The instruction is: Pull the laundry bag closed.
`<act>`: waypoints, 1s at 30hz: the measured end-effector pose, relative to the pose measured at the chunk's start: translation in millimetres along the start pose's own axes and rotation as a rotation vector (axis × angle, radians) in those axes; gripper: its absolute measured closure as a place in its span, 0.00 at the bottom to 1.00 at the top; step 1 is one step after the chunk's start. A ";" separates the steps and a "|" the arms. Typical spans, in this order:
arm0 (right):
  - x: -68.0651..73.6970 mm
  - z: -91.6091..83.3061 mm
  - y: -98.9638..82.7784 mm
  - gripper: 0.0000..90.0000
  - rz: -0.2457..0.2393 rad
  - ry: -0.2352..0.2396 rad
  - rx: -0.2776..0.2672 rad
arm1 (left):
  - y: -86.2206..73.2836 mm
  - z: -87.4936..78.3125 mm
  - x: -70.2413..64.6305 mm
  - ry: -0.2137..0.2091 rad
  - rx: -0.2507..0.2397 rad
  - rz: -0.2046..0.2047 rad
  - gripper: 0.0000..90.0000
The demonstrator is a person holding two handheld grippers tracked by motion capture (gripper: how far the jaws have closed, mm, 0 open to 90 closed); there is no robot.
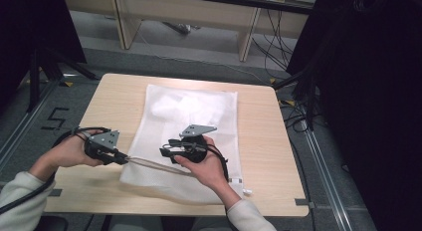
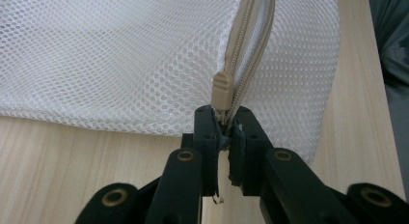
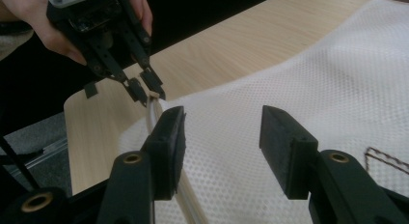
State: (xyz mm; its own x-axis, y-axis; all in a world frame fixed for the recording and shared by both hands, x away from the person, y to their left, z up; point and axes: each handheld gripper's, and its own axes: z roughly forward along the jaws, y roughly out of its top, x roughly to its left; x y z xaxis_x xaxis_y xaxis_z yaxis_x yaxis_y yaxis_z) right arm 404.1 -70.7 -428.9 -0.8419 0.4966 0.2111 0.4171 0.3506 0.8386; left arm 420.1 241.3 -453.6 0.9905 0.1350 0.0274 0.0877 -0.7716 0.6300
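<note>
Two grippers are seen from above: the left gripper (image 1: 121, 159) pinches the mesh bag's (image 1: 189, 111) nine-o'clock corner; bare table (image 1: 268, 141) lies toward three. Its own view shows jaws clamped on the zipper (image 2: 226, 105). Right gripper (image 3: 222, 132): jaws wide, nothing held.

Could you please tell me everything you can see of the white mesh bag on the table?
The mesh bag is a white, fine-holed net pouch, soft and slightly rumpled, lying flat on the wooden table. A beige zipper runs along its near edge, with a beige slider at the end by the left gripper, which is shut on that zipper end and lifts the corner a little. The right gripper is open above the mesh, one pad beside the zipper. A thin dark stitched outline shows on the fabric.
</note>
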 end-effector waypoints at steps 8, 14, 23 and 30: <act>10.7 19.2 6.4 0.65 -0.010 0.049 0.006 | 1.6 -1.1 -0.8 0.003 -0.009 -0.020 0.90; 18.7 30.6 9.2 0.74 -0.028 0.085 0.031 | 2.9 -1.8 -0.5 0.003 -0.004 -0.021 0.90; 29.5 55.9 14.2 0.77 -0.032 0.117 0.046 | 3.7 -3.1 -0.5 0.005 -0.011 -0.025 0.90; 34.0 70.0 16.5 0.78 -0.007 0.117 0.082 | 5.6 -4.3 -0.1 0.012 -0.011 -0.007 0.90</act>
State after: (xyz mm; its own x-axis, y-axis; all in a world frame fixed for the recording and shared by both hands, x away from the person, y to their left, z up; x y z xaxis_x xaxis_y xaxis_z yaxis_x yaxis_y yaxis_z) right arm 406.3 7.6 -443.0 -0.8773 0.3992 0.2663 0.4333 0.4203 0.7973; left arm 420.1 239.7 -446.7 0.9884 0.1482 0.0321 0.0938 -0.7639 0.6384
